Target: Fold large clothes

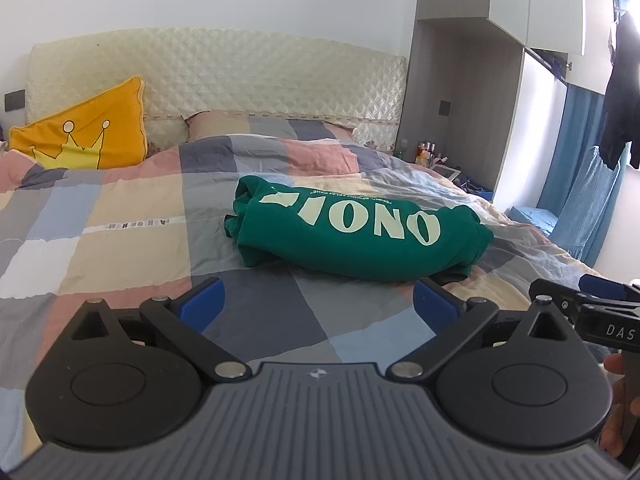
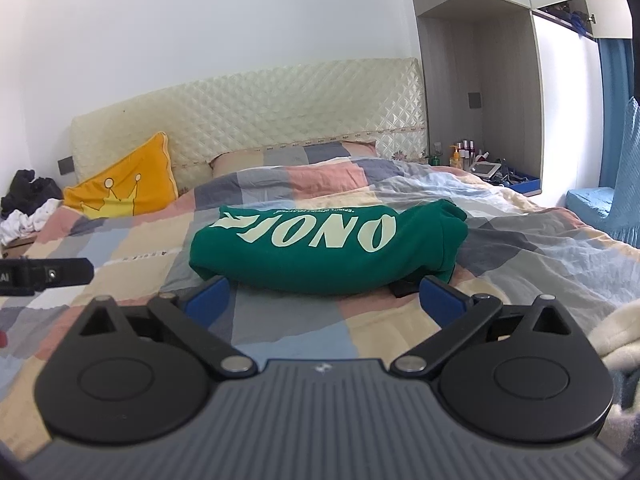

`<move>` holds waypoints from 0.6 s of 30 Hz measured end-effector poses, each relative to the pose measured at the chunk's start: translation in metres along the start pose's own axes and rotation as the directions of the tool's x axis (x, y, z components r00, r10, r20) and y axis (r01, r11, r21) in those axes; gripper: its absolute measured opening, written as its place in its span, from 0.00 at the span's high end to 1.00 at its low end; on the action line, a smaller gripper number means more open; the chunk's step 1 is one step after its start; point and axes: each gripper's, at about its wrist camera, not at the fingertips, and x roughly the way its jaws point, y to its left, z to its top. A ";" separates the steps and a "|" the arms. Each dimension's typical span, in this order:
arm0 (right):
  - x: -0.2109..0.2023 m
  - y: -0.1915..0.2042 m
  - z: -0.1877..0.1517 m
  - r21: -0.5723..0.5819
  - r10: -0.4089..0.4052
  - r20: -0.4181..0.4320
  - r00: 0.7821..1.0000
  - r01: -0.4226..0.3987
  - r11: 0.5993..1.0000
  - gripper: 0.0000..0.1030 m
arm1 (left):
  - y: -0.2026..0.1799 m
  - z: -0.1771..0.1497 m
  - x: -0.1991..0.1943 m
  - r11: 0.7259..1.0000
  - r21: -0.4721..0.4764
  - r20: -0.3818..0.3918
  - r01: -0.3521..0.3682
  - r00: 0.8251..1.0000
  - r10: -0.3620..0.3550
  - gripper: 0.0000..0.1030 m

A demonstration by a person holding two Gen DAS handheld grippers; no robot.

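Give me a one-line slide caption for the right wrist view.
Right claw open and empty just short of the folded green sweatshirt on the patchwork duvet.

Left claw (image 1: pixel 318 300): black arms, blue fingers (image 1: pixel 204 300), silver round pins, grey ridged body. Right claw (image 2: pixel 322 296): same look. White letters "DAS" on side.

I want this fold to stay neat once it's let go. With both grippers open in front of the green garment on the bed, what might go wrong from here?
1. The green sweatshirt is a puffy bundle on a soft, wrinkled patchwork duvet; it may slump open.
2. The right gripper, jaws wide, sits close to the bundle's near edge; pushing forward could snag it.
3. The left gripper is also near and could nudge it.
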 end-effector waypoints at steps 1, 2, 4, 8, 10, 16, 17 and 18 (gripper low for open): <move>0.001 0.000 0.000 0.001 0.000 -0.001 1.000 0.000 1.000 0.00 | 0.000 0.000 0.000 1.000 0.003 -0.002 -0.002 1.000 0.002 0.01; 0.001 0.000 0.000 0.004 -0.001 -0.002 1.000 0.001 1.000 0.00 | -0.001 0.000 0.001 1.000 0.006 -0.004 -0.004 1.000 0.004 0.01; 0.000 0.001 0.000 0.006 -0.006 -0.001 1.000 0.006 1.000 0.00 | -0.002 -0.001 0.002 1.000 0.010 -0.009 -0.004 1.000 0.004 0.01; 0.001 0.001 0.001 0.008 -0.007 0.001 1.000 0.007 1.000 0.00 | -0.006 -0.001 0.003 1.000 0.023 -0.017 -0.002 1.000 0.002 0.01; 0.001 0.001 0.001 0.010 -0.008 0.000 1.000 0.008 1.000 0.00 | -0.007 -0.002 0.004 1.000 0.030 -0.018 0.000 1.000 0.001 0.01; 0.001 0.001 0.001 0.012 -0.009 0.001 1.000 0.009 1.000 0.00 | -0.010 -0.004 0.004 1.000 0.030 -0.021 0.007 1.000 -0.007 0.01; 0.000 0.001 0.001 0.011 -0.009 0.001 1.000 0.009 1.000 0.00 | -0.010 -0.004 0.004 1.000 0.028 -0.023 0.010 1.000 -0.010 0.01; 0.001 0.002 0.001 0.011 -0.010 0.001 1.000 0.010 1.000 0.00 | -0.010 -0.003 0.005 1.000 0.026 -0.023 0.013 1.000 -0.012 0.01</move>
